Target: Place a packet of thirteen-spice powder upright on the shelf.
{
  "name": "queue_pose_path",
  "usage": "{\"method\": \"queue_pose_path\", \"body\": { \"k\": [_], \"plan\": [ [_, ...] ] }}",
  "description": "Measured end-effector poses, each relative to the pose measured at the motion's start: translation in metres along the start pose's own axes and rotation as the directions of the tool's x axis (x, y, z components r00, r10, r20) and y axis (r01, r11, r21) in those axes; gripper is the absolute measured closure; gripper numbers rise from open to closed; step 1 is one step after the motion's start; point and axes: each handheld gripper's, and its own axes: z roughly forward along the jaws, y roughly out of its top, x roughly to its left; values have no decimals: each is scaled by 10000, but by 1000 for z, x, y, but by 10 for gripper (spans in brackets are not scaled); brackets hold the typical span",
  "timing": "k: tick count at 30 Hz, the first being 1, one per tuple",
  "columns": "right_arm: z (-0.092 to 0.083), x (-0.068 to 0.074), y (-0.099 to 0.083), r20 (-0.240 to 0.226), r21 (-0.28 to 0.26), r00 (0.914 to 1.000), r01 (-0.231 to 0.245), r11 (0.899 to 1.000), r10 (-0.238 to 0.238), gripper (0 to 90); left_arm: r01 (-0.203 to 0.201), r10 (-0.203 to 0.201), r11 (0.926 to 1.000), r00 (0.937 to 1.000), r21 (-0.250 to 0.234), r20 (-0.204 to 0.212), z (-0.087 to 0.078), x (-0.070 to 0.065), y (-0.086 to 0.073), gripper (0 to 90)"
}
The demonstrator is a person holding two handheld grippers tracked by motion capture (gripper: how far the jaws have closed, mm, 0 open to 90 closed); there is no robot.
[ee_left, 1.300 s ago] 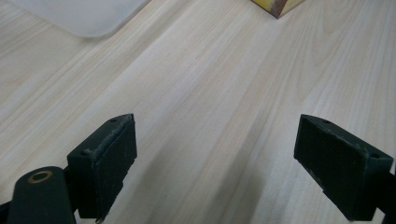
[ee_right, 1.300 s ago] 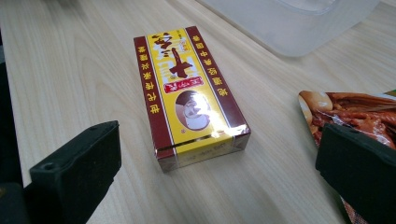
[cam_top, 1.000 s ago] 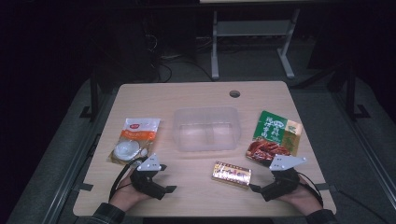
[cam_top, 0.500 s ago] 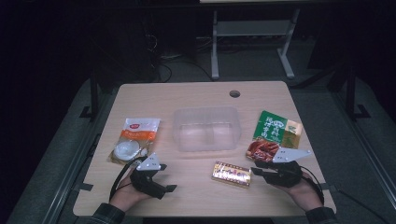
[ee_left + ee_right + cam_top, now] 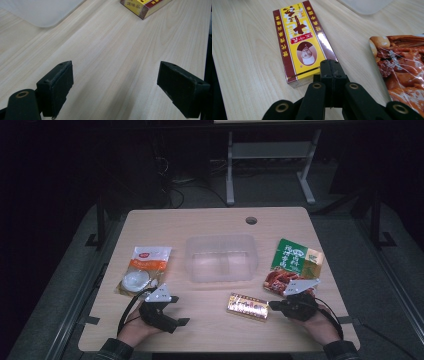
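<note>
Table (image 5: 210, 225): pale wood-grain, smooth, matt.
Box (image 5: 302, 42): printed card under glossy film.
Container (image 5: 220, 257): translucent plastic, frosted.
Pouch (image 5: 404, 67): glossy, crinkled plastic film.
Left gripper (image 5: 116, 85) pads (image 5: 58, 86): black, matt, rough-edged.

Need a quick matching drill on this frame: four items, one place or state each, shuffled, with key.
1. yellow box
2. clear container
3. left gripper
4. right gripper

A. fingers shut, nothing between them
B. table centre
C. fingers wide open over bare wood
D. lying flat just ahead of the shut fingers

Pairs: 1-D, 2-B, 3-C, 4-A
</note>
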Motion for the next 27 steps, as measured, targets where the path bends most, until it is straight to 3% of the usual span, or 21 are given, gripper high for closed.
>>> {"method": "queue_pose_path", "body": {
  "k": [14,27],
  "plan": [
    [13,-6,13,-200,76,9998,-7,10000,8,900,-44,44,10000,10000,11,68,3,-3,0,133],
    [34,-9,35,-353,5,9987,364,9993,-363,900,-197,197,9998,9997,16,176,6,-5,2,133]
  ]
}}
